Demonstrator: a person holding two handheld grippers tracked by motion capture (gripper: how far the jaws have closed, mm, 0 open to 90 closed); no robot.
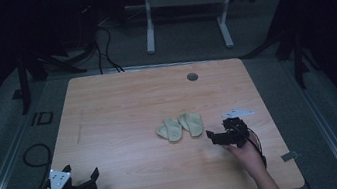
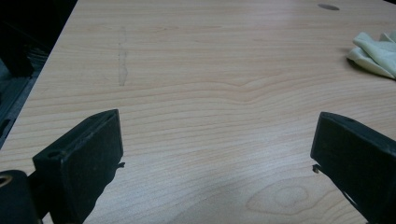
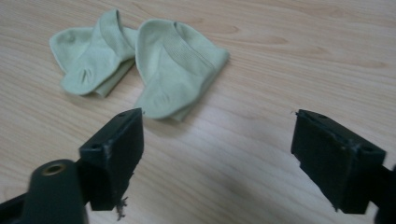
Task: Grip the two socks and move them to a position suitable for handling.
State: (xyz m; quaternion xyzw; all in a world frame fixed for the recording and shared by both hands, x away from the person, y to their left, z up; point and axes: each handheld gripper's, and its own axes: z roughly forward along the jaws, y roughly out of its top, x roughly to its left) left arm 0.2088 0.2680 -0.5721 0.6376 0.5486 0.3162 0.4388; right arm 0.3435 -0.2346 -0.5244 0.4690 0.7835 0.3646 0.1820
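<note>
Two pale green socks lie side by side near the middle of the wooden table (image 1: 123,106): the left sock (image 1: 170,129) (image 3: 93,58) and the right sock (image 1: 192,121) (image 3: 175,65). My right gripper (image 1: 223,129) (image 3: 217,149) is open just right of them, jaws wide apart, nothing between them. Down at the table's front left corner, my left gripper (image 1: 81,175) (image 2: 215,154) is open over bare wood. From there the socks (image 2: 376,53) sit far off to the right.
A small round dark grommet (image 1: 192,76) is set in the table near its far edge. A white table frame (image 1: 183,1) stands on the floor behind. Cables (image 1: 104,48) run over the floor at the back left.
</note>
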